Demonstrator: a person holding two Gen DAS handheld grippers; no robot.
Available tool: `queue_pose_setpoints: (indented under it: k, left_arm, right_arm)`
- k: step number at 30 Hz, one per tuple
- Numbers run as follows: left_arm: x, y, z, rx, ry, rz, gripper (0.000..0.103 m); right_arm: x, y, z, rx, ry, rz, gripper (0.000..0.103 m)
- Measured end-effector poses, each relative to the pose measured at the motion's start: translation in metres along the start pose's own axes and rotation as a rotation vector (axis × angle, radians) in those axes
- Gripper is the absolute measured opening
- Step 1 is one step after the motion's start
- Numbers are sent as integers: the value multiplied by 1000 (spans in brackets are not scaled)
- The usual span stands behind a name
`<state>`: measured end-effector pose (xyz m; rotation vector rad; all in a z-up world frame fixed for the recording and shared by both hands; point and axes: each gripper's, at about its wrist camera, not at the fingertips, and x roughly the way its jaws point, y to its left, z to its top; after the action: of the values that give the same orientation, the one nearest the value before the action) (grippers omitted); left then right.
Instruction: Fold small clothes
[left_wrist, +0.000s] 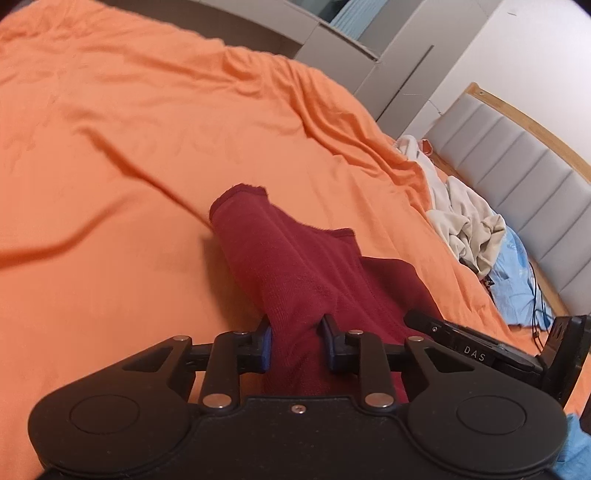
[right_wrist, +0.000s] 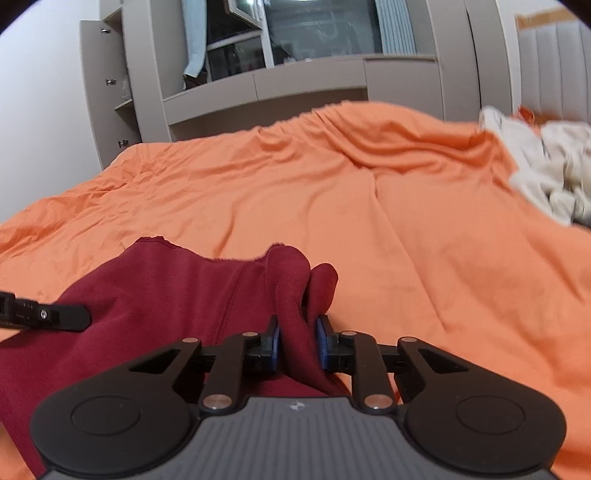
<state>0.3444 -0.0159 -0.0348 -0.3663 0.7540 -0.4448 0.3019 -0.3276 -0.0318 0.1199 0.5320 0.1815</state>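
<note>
- Dark red knit fills the middle of the left wrist view: the red garment (left_wrist: 295, 266) lies on the orange bedspread (left_wrist: 129, 147), bunched into a long roll whose axis runs from the left gripper (left_wrist: 297, 341) up and left to a hemmed open end pointing away from the camera.
- Its blue pads (left_wrist: 265, 345) pinch the near end of that roll, fabric squeezed between them.
- At the right edge, a black finger of the right gripper (left_wrist: 476, 350) reaches over the cloth.
- Beyond it lie crumpled pale clothes (left_wrist: 465, 221) near a grey padded headboard (left_wrist: 524, 155).
- From the right wrist view, the red garment (right_wrist: 166, 288) spreads leftward across the orange bedspread (right_wrist: 406, 206), its long axis roughly sideways.
- Here the right gripper (right_wrist: 298, 345) clamps a gathered fold that rises ahead of its blue pads (right_wrist: 322, 343).
- One finger of the left gripper (right_wrist: 48, 314) enters from the left.
- Grey cabinets (right_wrist: 295, 85) stand behind the bed.
</note>
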Motion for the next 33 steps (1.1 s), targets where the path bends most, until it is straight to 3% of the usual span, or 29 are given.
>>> queue_pose_setpoints:
  k: [8, 16, 26, 33]
  left_arm:
    - [-23, -19, 5, 84, -58, -8, 27]
    - [-60, -33, 8, 197, -148, 42, 26]
    - [-114, -3, 30, 126, -253, 124, 26]
    - [-136, 30, 41, 50, -287, 177, 26]
  right_arm:
    - [-22, 32, 13, -74, -94, 2, 21]
    - [-27, 68, 29, -96, -153, 59, 20]
    - [-2, 125, 52, -118, -185, 181, 20]
    - [28, 143, 49, -56, -103, 252, 20]
